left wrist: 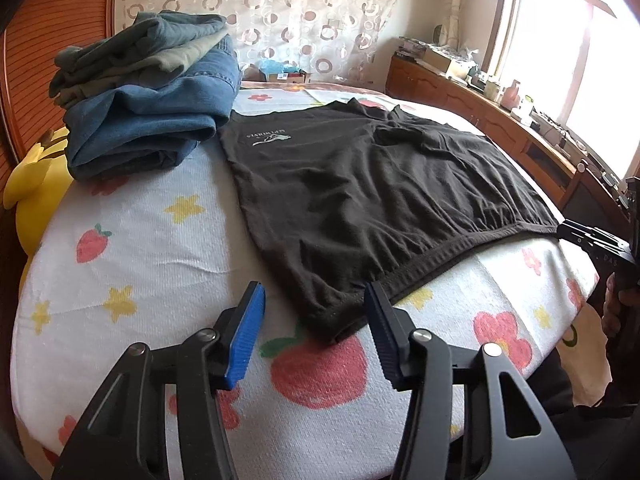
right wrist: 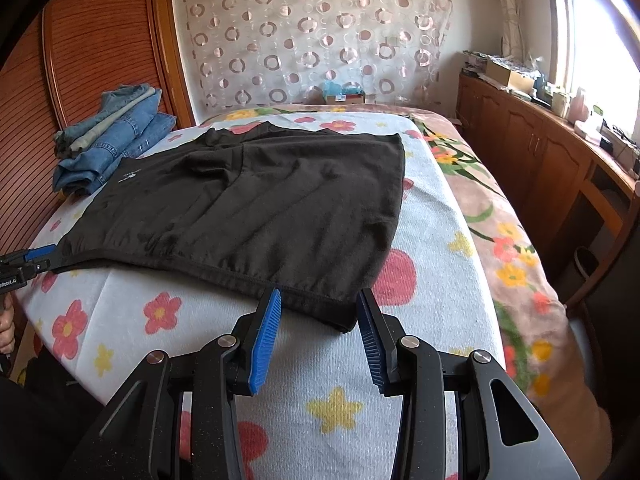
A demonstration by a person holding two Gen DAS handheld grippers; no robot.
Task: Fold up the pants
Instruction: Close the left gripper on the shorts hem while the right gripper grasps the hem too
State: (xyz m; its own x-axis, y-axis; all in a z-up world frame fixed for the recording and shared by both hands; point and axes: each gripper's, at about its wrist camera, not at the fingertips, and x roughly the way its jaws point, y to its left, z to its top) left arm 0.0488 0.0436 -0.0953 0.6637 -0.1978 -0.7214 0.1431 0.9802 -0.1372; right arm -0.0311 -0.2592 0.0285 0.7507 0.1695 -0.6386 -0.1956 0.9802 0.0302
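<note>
Black pants (left wrist: 360, 184) lie spread flat on the bed, waistband toward me, a small white logo near the left side. They also show in the right wrist view (right wrist: 256, 204). My left gripper (left wrist: 316, 300) is open, its blue pads either side of the near left waistband corner. My right gripper (right wrist: 318, 308) is open, its pads either side of the near right waistband corner. The right gripper shows at the right edge of the left wrist view (left wrist: 596, 236); the left gripper shows at the left edge of the right wrist view (right wrist: 36, 258).
A pile of folded jeans and grey-green clothes (left wrist: 148, 92) sits on the bed's far left, also in the right wrist view (right wrist: 112, 136). A yellow plush toy (left wrist: 36, 188) lies beside the wooden headboard (right wrist: 80, 60). Wooden cabinets (right wrist: 540, 152) with clutter run along the right under a window.
</note>
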